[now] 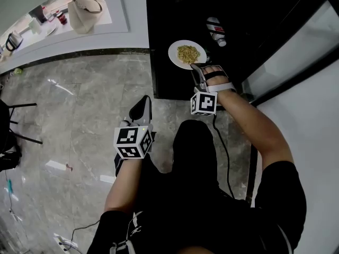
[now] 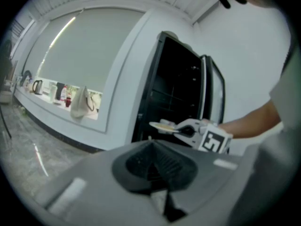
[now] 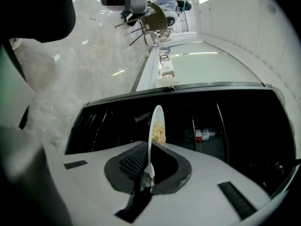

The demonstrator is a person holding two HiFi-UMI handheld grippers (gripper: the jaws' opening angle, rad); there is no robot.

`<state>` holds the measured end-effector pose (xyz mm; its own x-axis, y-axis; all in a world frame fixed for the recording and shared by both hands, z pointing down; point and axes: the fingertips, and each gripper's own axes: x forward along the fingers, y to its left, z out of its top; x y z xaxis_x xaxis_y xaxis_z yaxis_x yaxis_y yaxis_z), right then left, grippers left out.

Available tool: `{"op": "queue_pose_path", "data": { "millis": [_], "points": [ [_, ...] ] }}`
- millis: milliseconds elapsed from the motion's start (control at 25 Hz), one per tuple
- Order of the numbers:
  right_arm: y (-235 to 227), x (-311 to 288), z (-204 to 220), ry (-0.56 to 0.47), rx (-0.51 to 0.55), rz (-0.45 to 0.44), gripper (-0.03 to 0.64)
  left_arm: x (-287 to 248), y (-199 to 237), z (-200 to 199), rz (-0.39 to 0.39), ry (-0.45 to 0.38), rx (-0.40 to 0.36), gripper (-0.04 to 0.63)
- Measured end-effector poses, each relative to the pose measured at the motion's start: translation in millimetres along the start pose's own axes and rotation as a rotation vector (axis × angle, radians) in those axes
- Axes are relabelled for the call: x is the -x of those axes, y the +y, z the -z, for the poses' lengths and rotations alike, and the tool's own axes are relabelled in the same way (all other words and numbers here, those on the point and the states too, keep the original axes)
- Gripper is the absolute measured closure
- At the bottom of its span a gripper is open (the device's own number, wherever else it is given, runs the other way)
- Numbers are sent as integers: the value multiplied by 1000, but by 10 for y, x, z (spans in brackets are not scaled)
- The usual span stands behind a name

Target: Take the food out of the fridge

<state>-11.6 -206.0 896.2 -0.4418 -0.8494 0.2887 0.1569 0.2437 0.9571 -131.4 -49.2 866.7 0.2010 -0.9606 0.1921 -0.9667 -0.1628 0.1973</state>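
A white plate (image 1: 187, 53) of yellow food (image 1: 188, 52) hangs in front of the open black fridge (image 1: 249, 15). My right gripper (image 1: 197, 67) is shut on the plate's near rim. In the right gripper view the plate (image 3: 156, 121) stands edge-on between the jaws, which are closed on it at my right gripper (image 3: 147, 174), with the food (image 3: 159, 132) on its right face. The left gripper view has the plate (image 2: 162, 125) level at the fridge opening. My left gripper (image 1: 144, 103) hangs lower, above the floor, shut and empty; its jaws (image 2: 155, 166) meet with nothing between them.
A bottle (image 1: 216, 32) lies inside the fridge. The fridge door (image 1: 296, 46) stands open at the right. A ledge (image 1: 63, 33) at the upper left carries a bag (image 1: 83, 7) and a kettle (image 1: 12, 40). Black chair legs (image 1: 18, 123) and cables cross the marble floor at the left.
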Motion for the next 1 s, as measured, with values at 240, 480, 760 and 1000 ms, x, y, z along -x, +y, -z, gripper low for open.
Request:
{"op": "queue_pose_path", "data": {
  "millis": [240, 480, 760, 1000],
  "points": [
    [-404, 462, -80, -32, 10, -36, 607, -112, -86, -450, 7, 15, -49, 596],
    [-1135, 1073, -140, -44, -59, -81, 607, 92, -389, -1475, 40, 45, -1, 597],
    [-2406, 1822, -244, -58, -67, -129, 607, 434, -853, -2967, 65, 53, -11, 596],
    [-3599, 2532, -273, -57, -81, -131, 607, 823, -1243, -4123, 61, 54, -40, 597]
  ]
}}
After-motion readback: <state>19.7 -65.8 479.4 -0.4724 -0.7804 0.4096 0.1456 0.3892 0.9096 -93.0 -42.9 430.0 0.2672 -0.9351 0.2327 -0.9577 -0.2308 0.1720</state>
